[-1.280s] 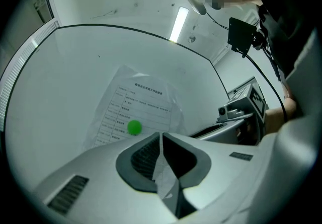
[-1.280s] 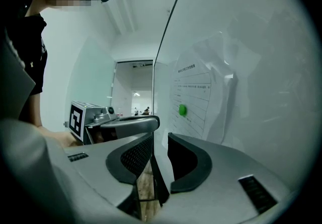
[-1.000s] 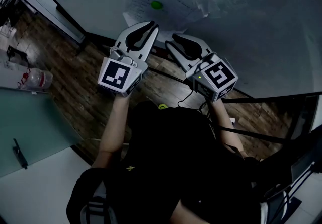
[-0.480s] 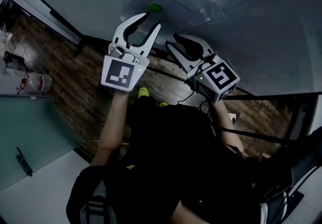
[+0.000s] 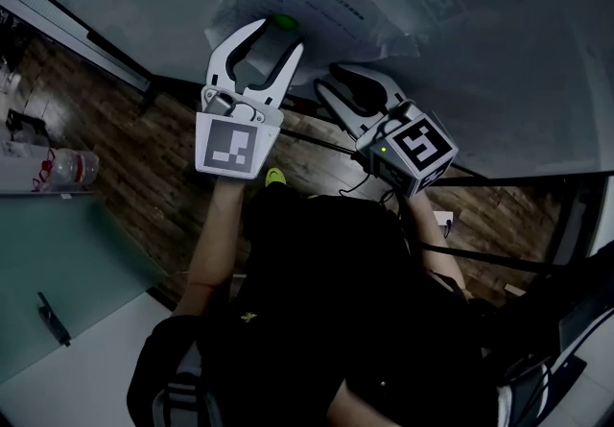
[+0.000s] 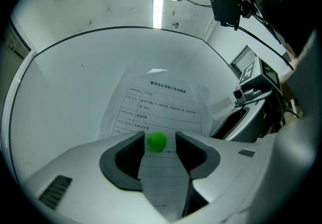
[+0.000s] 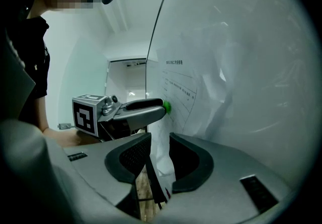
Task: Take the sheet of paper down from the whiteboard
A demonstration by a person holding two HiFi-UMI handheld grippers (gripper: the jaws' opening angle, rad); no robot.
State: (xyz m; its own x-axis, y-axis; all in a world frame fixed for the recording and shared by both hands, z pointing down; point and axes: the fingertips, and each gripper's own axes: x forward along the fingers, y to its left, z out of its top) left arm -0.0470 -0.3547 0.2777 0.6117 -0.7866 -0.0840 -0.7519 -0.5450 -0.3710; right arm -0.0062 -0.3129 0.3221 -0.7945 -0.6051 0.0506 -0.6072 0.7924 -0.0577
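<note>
You're holding the left gripper [image 5: 275, 39] level against the whiteboard [image 6: 70, 92]. Its jaws have just been opening and are standing wide apart. The green magnet [image 6: 156, 141] is sitting right between the jaw tips, on the sheet of paper [image 6: 166, 102], with a gap on each side, so nothing is being gripped. The sheet is hanging on the board straight ahead of the left jaws, with printed lines running up past the tips and down through the gap. You're keeping the right gripper [image 5: 324, 80] just beside the left one, also level and side-on to the board. Its jaws have also just been opening and are standing apart. The sheet's lower edge is hanging in the gap between them, loose and wrinkled, bulging off the board, and the pads aren't pressing on it. The left gripper's jaw and the magnet are showing just beyond the right jaw tips.
</note>
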